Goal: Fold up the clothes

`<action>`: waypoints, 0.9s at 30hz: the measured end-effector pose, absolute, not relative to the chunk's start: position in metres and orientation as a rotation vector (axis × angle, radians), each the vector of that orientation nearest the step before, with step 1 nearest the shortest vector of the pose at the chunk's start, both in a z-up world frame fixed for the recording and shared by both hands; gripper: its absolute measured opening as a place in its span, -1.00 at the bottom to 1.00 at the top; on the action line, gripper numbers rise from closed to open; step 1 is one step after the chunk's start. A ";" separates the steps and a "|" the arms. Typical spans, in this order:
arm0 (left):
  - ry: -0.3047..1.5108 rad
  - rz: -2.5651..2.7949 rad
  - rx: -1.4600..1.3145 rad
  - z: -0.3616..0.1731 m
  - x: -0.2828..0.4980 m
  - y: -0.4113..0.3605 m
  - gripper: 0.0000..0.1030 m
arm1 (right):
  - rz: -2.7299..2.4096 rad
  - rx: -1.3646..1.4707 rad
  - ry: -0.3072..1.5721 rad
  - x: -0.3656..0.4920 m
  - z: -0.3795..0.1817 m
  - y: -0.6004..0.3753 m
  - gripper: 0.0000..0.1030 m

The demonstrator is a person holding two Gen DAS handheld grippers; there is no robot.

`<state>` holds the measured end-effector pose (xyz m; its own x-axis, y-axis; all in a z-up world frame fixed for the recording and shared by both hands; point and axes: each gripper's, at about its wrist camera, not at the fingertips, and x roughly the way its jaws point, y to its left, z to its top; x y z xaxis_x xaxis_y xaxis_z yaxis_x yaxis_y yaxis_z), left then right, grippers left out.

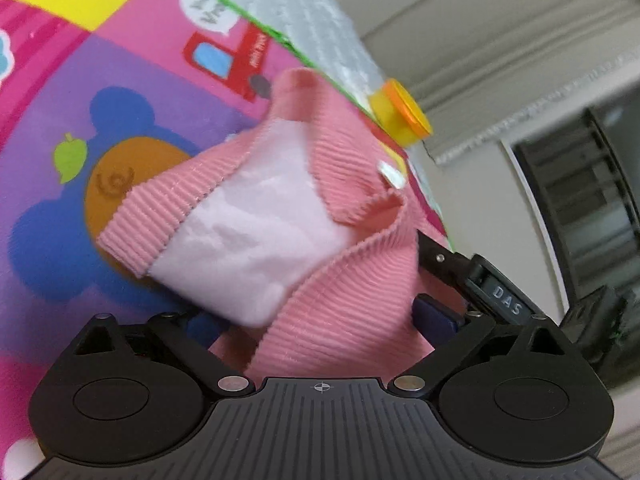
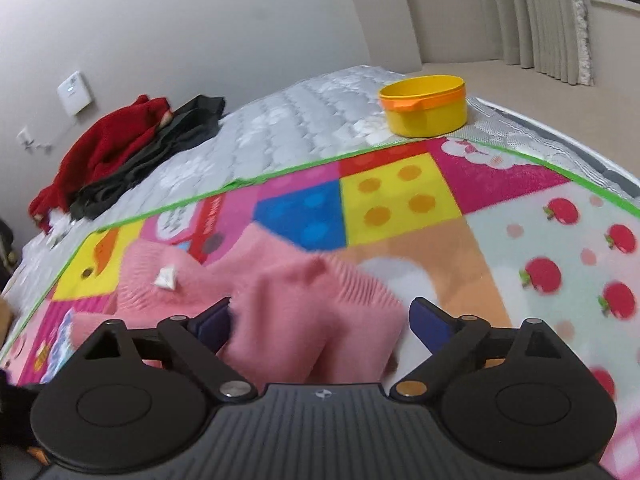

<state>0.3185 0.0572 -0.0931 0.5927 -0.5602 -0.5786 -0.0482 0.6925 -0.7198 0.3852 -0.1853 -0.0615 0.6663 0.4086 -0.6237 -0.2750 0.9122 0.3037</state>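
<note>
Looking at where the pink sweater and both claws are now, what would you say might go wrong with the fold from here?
1. The right claw stands open with the pink sweater bunched between its fingers, unpressed; closing here may catch several layers and skew the fold.
2. In the left wrist view the sweater lies crumpled with its pale lining showing, so creases may get folded in.
3. The yellow tub sits just past the mat's edge; a wide sweep could knock it.

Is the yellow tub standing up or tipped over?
Standing up. In the right wrist view the yellow tub sits flat on the white mattress, open top facing up. What is inside cannot be seen.
</note>
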 end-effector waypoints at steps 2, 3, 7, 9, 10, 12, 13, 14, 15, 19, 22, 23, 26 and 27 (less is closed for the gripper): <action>0.889 -0.332 -0.760 -0.093 0.324 0.056 0.93 | 0.432 0.171 0.778 0.395 -0.068 -0.180 0.56; 0.884 -0.335 -0.746 -0.093 0.326 0.054 0.92 | 0.449 0.166 0.786 0.395 -0.069 -0.179 0.46; 0.880 -0.360 -0.695 -0.090 0.327 0.056 0.79 | 0.525 0.230 0.843 0.379 -0.068 -0.187 -0.04; 0.882 -0.378 -0.662 -0.085 0.321 0.062 0.79 | 0.573 0.268 0.886 0.358 -0.066 -0.190 -0.09; 0.888 -0.386 -0.639 -0.082 0.312 0.065 0.80 | 0.602 0.269 0.904 0.341 -0.065 -0.188 -0.10; 0.900 -0.401 -0.591 -0.078 0.295 0.073 0.82 | 0.664 0.264 0.940 0.305 -0.063 -0.182 -0.11; 0.906 -0.408 -0.567 -0.076 0.286 0.076 0.84 | 0.696 0.265 0.959 0.288 -0.065 -0.179 -0.11; 0.915 -0.407 -0.543 -0.073 0.275 0.081 0.84 | 0.718 0.256 0.970 0.271 -0.065 -0.177 -0.11; 0.924 -0.400 -0.517 -0.070 0.263 0.085 0.84 | 0.735 0.242 0.977 0.254 -0.064 -0.174 -0.11; 0.958 -0.319 -0.400 -0.061 0.227 0.083 0.85 | 0.719 0.146 0.945 0.208 -0.052 -0.172 -0.03; 0.934 -0.209 -0.234 -0.042 0.200 0.066 0.89 | 0.661 0.114 0.892 0.191 -0.029 -0.182 0.06; 0.919 -0.174 -0.188 -0.035 0.189 0.062 0.90 | 0.649 0.109 0.870 0.186 -0.019 -0.185 0.06; 0.853 -0.127 -0.107 -0.023 0.166 0.055 0.91 | 0.648 0.097 0.826 0.178 0.004 -0.187 0.06; 0.841 -0.131 -0.140 -0.027 0.165 0.059 0.91 | 0.654 0.095 0.824 0.176 0.008 -0.186 0.08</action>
<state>0.1650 0.0588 -0.0269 0.6595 -0.1709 -0.7320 0.0602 0.9827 -0.1752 0.1765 -0.1865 0.0084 0.4961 0.5745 -0.6510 -0.5031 0.8013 0.3237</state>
